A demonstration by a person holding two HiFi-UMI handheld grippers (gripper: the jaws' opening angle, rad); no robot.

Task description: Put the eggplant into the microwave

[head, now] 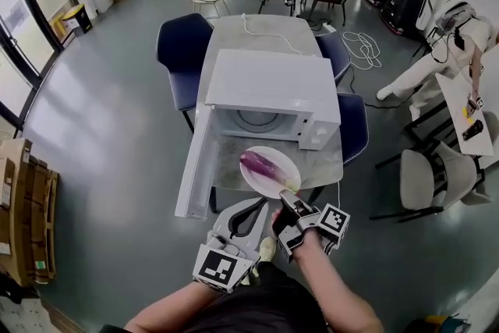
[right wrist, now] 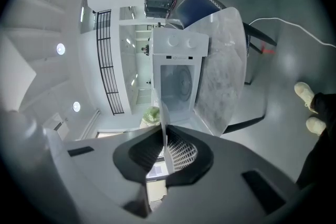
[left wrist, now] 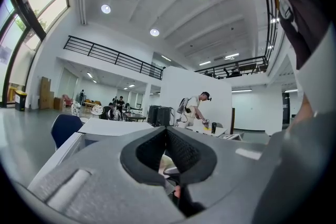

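A purple eggplant (head: 256,164) lies on a white plate (head: 284,165) that hangs just in front of the white microwave (head: 265,86). The microwave's door (head: 195,168) is swung open to the left. My right gripper (head: 285,200) is shut on the plate's near rim. In the right gripper view the plate (right wrist: 164,126) runs edge-on between the jaws of the right gripper (right wrist: 165,139). There the eggplant's green stem (right wrist: 152,114) shows past the rim, and the open microwave cavity (right wrist: 176,81) lies ahead. My left gripper (head: 260,204) is shut on nothing, just left of the plate. The left gripper (left wrist: 167,131) shows its pads meeting.
The microwave stands on a marble table (head: 269,31) with dark blue chairs (head: 181,51) on both sides. A person in white (head: 437,51) bends over another table at the right. Cardboard boxes (head: 27,207) stand at the left.
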